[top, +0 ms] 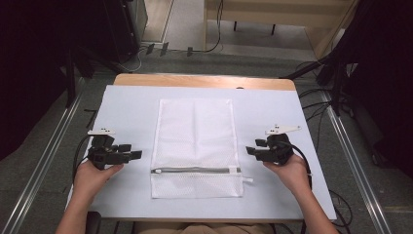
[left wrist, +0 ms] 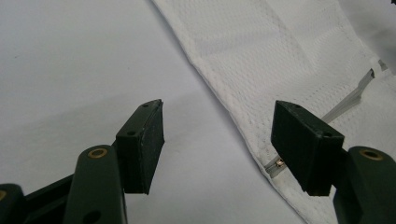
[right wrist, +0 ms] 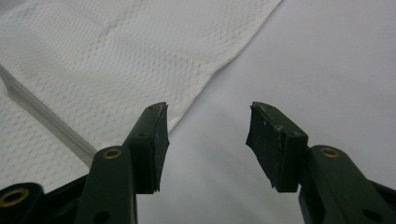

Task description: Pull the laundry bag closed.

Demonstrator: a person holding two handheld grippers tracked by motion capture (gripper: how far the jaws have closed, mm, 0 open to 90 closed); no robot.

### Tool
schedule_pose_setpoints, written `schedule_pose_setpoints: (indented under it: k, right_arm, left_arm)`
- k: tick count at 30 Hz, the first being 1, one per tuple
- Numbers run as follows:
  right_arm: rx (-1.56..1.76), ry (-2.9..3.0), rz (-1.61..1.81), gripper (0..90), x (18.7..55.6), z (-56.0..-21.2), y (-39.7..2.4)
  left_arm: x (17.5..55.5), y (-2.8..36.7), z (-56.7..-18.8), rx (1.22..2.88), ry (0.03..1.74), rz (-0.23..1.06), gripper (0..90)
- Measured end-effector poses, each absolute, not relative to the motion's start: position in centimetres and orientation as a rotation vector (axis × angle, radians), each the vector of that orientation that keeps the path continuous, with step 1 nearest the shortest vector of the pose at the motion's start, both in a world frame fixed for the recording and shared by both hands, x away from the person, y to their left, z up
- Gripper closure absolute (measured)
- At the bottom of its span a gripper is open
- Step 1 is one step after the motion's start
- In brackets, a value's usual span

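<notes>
A white mesh laundry bag (top: 195, 141) lies flat in the middle of the table, with a grey zipper (top: 195, 170) running across it near its front end. My left gripper (top: 130, 151) hovers just left of the bag, level with the zipper, jaws open and empty. In the left gripper view the left gripper (left wrist: 217, 112) frames the edge of the bag (left wrist: 280, 51) and the end of the zipper (left wrist: 345, 105). My right gripper (top: 254, 146) hovers just right of the bag, open and empty. In the right gripper view the right gripper (right wrist: 208, 114) points at the bag (right wrist: 116, 56) near its zipper (right wrist: 42, 116).
A white sheet (top: 272, 107) covers the wooden table (top: 204, 80). Metal rails (top: 44, 161) run along the floor on both sides. Cables (top: 321, 117) and dark stands (top: 341, 73) crowd the floor at the right and back.
</notes>
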State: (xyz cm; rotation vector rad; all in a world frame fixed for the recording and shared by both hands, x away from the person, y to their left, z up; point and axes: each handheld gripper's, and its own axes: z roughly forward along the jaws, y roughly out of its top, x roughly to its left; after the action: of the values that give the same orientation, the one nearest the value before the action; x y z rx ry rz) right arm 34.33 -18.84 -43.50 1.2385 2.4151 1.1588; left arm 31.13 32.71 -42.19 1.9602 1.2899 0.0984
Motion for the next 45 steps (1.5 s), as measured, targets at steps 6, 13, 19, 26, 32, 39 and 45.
schedule_pose_setpoints:
  k: [6, 13, 19, 26, 32, 39, 45]
  right_arm:
    - [1.158, 2.453, 1.146, 47.7, 33.7, -43.3, -17.8]
    - [1.126, 2.467, 1.172, 48.8, 33.3, -43.0, -16.9]
    - [1.135, 2.482, 1.183, 50.1, 33.0, -42.8, -16.3]
    - [1.093, 2.516, 1.178, 50.9, 32.7, -42.6, -15.4]
    - [1.052, 2.542, 1.188, 51.2, 32.4, -42.6, -14.5]
    - [1.037, 2.559, 1.199, 52.7, 32.2, -42.4, -13.6]
    - [1.02, 2.574, 1.214, 55.0, 32.1, -42.4, -12.7]
  left_arm:
    - [31.1, 32.7, -42.1, 1.961, 1.282, 0.093, 35.1]
    - [31.1, 32.6, -42.1, 1.967, 1.275, 0.092, 35.2]
    - [31.1, 32.7, -42.2, 1.956, 1.289, 0.105, 35.2]
    - [31.2, 32.6, -42.2, 1.961, 1.28, 0.101, 35.2]
    - [31.2, 32.5, -42.2, 1.963, 1.274, 0.1, 35.3]
    - [31.2, 32.5, -42.2, 1.961, 1.268, 0.094, 35.1]
    - [31.1, 32.5, -42.1, 1.968, 1.267, 0.1, 35.1]
